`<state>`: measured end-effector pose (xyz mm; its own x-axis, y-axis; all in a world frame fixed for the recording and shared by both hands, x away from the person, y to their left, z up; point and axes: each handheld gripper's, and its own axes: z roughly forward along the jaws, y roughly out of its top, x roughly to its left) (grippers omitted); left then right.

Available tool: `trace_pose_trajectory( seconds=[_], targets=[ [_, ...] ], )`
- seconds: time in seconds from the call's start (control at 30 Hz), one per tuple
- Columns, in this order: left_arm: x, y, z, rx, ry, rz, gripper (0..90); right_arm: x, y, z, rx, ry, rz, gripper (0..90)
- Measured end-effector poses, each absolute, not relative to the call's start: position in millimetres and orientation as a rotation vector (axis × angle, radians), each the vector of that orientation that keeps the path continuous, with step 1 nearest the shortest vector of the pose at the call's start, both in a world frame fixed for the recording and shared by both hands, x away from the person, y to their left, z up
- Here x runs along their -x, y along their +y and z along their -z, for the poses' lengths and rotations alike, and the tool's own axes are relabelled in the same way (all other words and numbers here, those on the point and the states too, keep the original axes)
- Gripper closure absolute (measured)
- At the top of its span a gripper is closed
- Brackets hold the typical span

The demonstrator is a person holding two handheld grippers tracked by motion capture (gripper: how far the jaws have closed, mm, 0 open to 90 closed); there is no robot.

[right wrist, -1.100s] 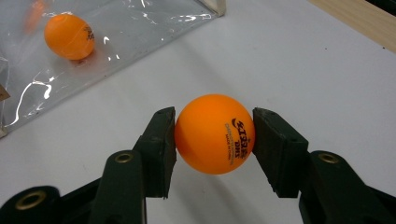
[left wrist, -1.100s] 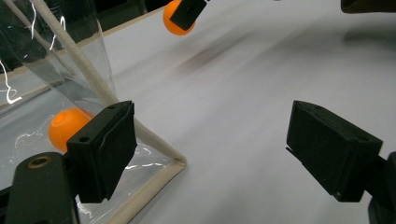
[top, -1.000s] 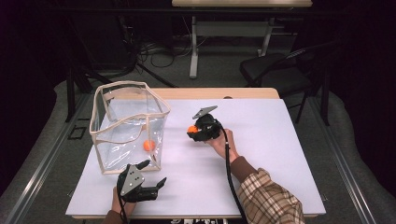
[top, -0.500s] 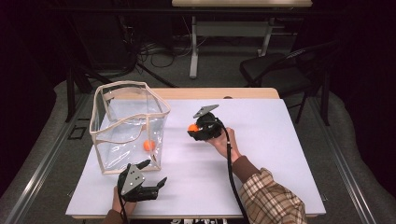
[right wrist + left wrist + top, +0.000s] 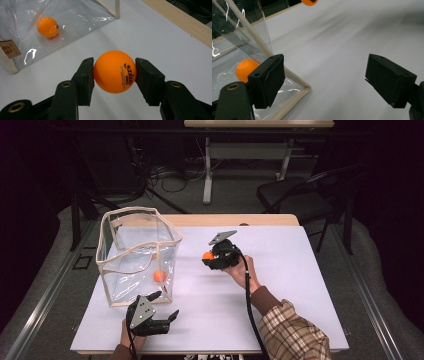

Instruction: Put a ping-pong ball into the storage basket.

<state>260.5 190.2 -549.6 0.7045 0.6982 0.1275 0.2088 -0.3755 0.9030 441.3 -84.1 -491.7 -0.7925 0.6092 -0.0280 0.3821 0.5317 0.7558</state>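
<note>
My right gripper [image 5: 114,72] is shut on an orange ping-pong ball [image 5: 115,71] with dark print on it, held a little above the white table. In the high view that ball [image 5: 207,255] and the right gripper [image 5: 209,257] are at the table's middle, right of a clear plastic box [image 5: 137,251] with cream edging. A second orange ball [image 5: 159,275] lies inside the box near its front right corner, also in the right gripper view [image 5: 47,27] and in the left gripper view [image 5: 244,69]. My left gripper [image 5: 165,306] rests at the front left, open and holding nothing [image 5: 325,83].
The white table top [image 5: 300,285] has a wooden strip [image 5: 240,219] along its far edge. A dark chair [image 5: 295,195] and a desk frame stand on the floor beyond. The box's front corner [image 5: 305,88] lies just ahead of my left jaw.
The right gripper with its ball has shifted slightly and tilted. The left gripper and the box have stayed put.
</note>
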Motion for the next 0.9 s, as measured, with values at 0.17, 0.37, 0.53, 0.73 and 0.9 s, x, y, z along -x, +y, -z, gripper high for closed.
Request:
trace_pose_trajectory(
  seconds=[0.17, 0.37, 0.53, 0.73, 0.9],
  targets=[
    [-260.9, 188.9, 549.9, -1.932, 0.694, -0.619, 15.9, -440.6, -84.9, 489.5, -0.83, 2.48, -1.129, 50.2],
    [-261.0, 188.5, 549.8, -1.934, 0.689, -0.618, 15.9, -439.5, -85.4, 486.7, -0.828, 2.485, -1.132, 50.2],
    [-260.7, 188.3, 550.0, -1.934, 0.689, -0.614, 15.9, -439.9, -84.5, 485.3, -0.82, 2.484, -1.14, 50.2],
    [-260.1, 188.9, 549.8, -1.935, 0.691, -0.621, 15.9, -439.9, -83.6, 481.0, -0.814, 2.485, -1.146, 50.2],
    [-259.3, 188.6, 549.5, -1.932, 0.69, -0.623, 15.9, -440.0, -84.1, 475.6, -0.81, 2.474, -1.157, 50.2]
  ],
)
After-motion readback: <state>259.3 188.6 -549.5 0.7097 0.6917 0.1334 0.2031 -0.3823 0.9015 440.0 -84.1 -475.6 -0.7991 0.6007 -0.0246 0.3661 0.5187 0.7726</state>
